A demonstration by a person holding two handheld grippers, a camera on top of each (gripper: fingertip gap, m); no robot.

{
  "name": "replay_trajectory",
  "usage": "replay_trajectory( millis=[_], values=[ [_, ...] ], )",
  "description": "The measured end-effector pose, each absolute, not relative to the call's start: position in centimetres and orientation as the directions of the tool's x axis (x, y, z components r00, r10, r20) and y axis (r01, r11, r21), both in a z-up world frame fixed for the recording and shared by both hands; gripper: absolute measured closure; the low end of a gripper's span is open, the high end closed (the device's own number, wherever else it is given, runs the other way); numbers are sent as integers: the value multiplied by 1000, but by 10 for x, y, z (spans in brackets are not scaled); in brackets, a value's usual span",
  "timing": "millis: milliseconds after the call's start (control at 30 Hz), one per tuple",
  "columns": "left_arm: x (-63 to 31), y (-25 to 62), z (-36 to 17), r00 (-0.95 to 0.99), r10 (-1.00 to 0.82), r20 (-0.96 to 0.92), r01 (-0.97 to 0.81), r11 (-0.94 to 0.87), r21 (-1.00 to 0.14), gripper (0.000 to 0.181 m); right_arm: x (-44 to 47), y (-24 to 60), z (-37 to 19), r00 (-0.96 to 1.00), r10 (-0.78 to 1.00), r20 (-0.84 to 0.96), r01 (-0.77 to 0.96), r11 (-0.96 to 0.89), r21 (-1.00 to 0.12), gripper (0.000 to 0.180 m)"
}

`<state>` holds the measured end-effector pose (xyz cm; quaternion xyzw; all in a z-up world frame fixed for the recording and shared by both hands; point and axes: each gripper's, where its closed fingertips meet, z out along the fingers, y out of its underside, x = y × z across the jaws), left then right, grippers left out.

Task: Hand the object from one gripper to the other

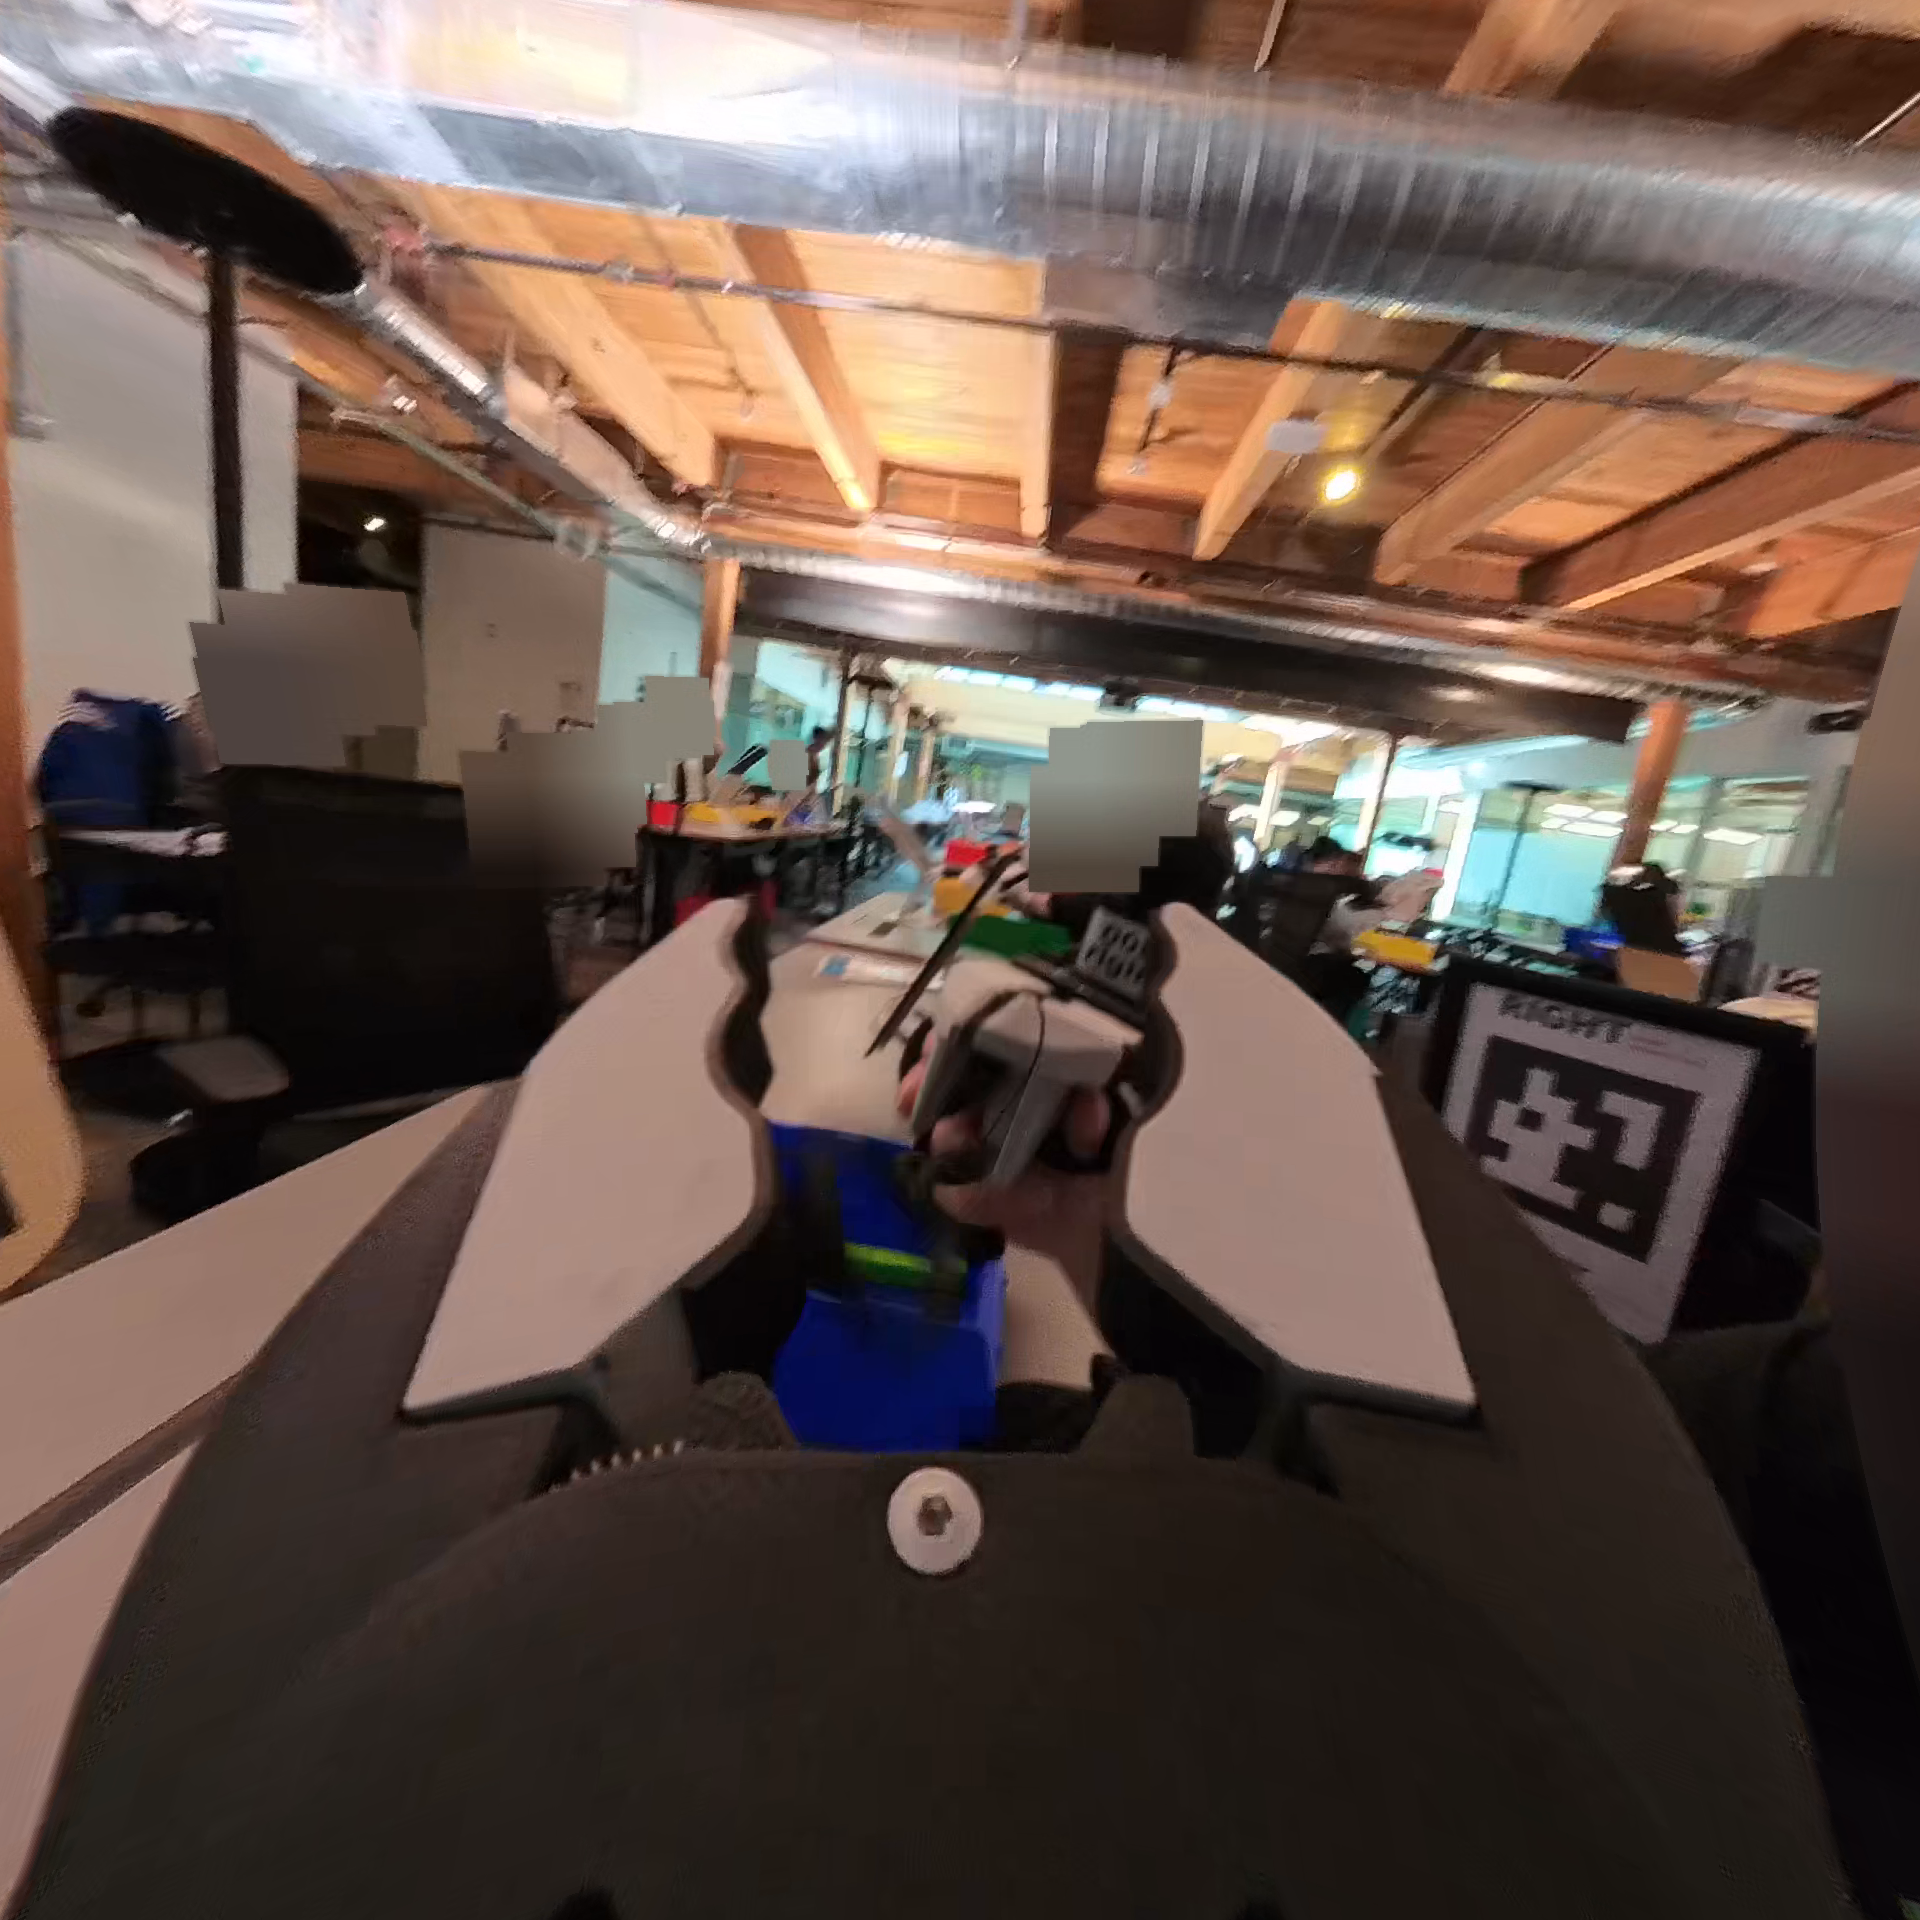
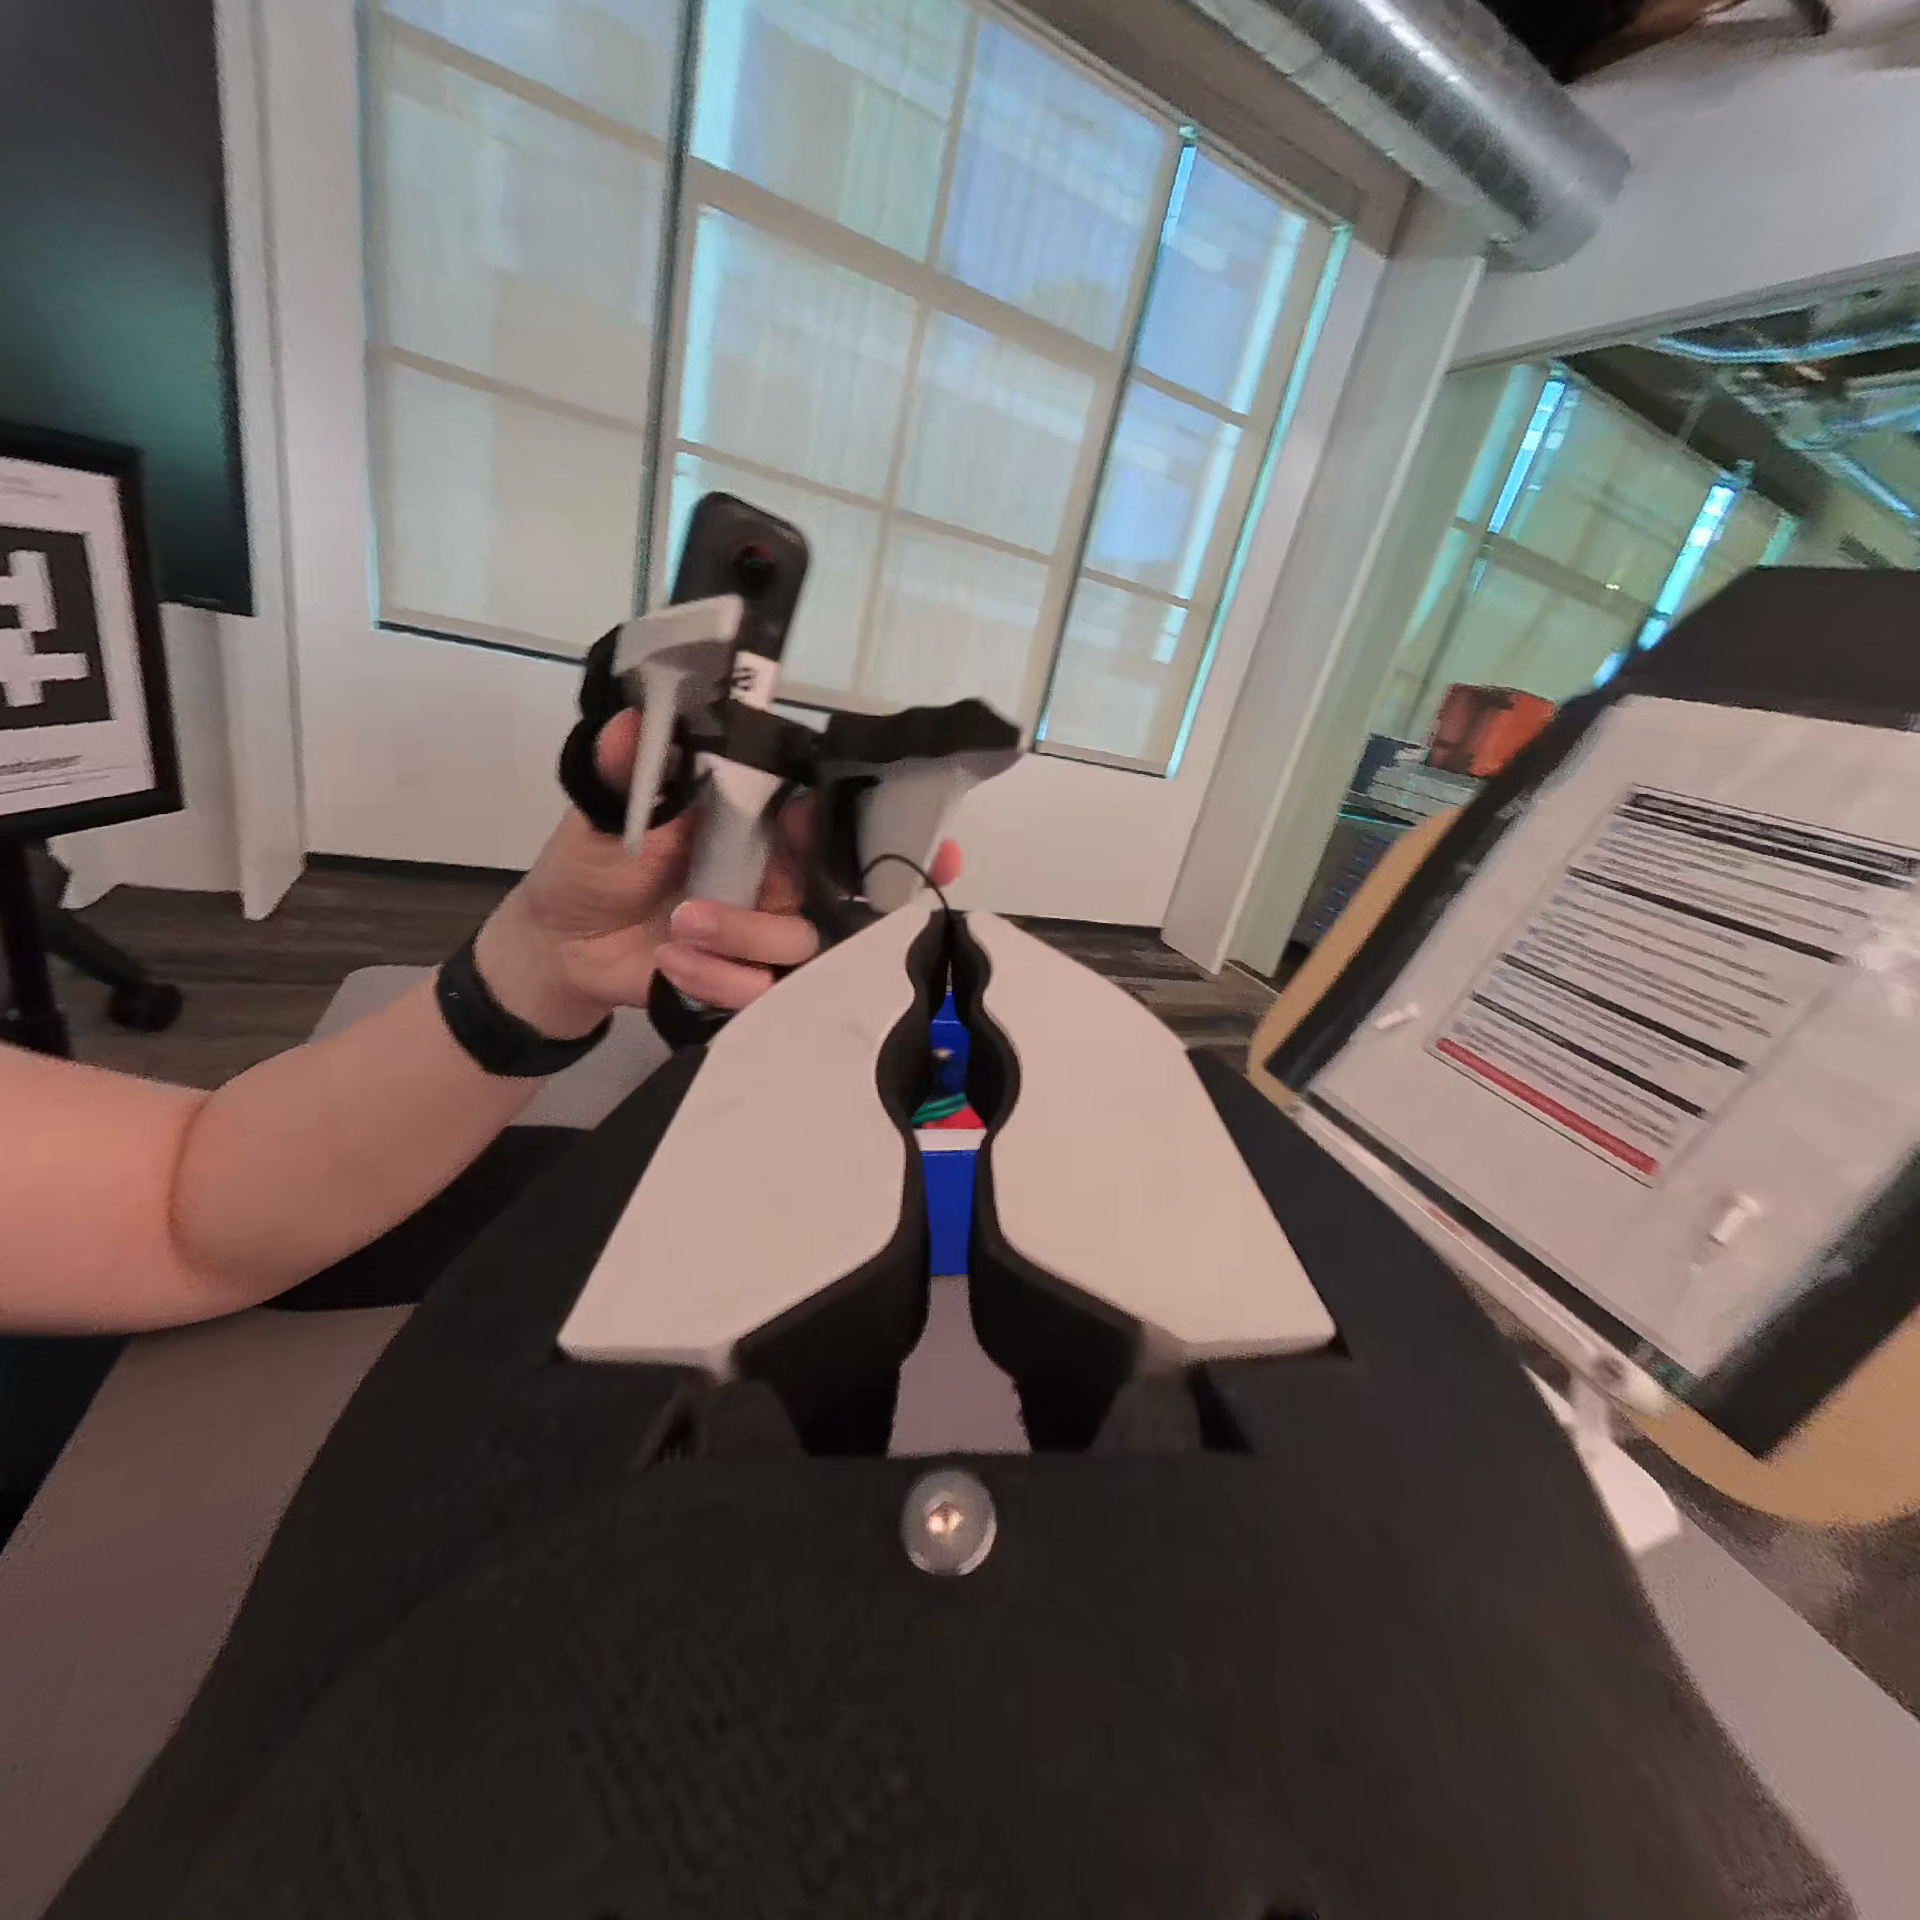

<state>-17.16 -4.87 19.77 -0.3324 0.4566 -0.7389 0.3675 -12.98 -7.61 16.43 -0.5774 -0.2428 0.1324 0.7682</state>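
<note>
A thin black cord (image 2: pixel 902 865) vanishes between the closed white fingertips at centre frame; the blue bin (image 2: pixel 951 1205) below shows only through their gap.

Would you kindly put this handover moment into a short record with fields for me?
left gripper: open, jaws spread wide, pointing toward the other gripper
right gripper: shut, pinching the thin black object at its tips
thin black object: slender, sticks out past the right gripper's tips; the left gripper is not closed on it
blue bin: lower down, seen through the gap of each gripper
handover: not yet done
</note>
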Motion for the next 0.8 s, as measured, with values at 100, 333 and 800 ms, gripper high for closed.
replay_trajectory(
  millis=[100,333,800],
  values=[
    [-159,-18,182,-264,-964,23,234,-87,-968,102,-81,-76,169,913,367,179,78,272,-959,179],
    [-150,68,137,348,-650,-675,-261,625,-736,108,71,-106,158,981,-118,152,163,96,-982,179],
    [-124,95,75,152,-170,-974,-694,683,-227,119,148,-191,173,930,-363,62,124,149,-981,179]
  ],
)
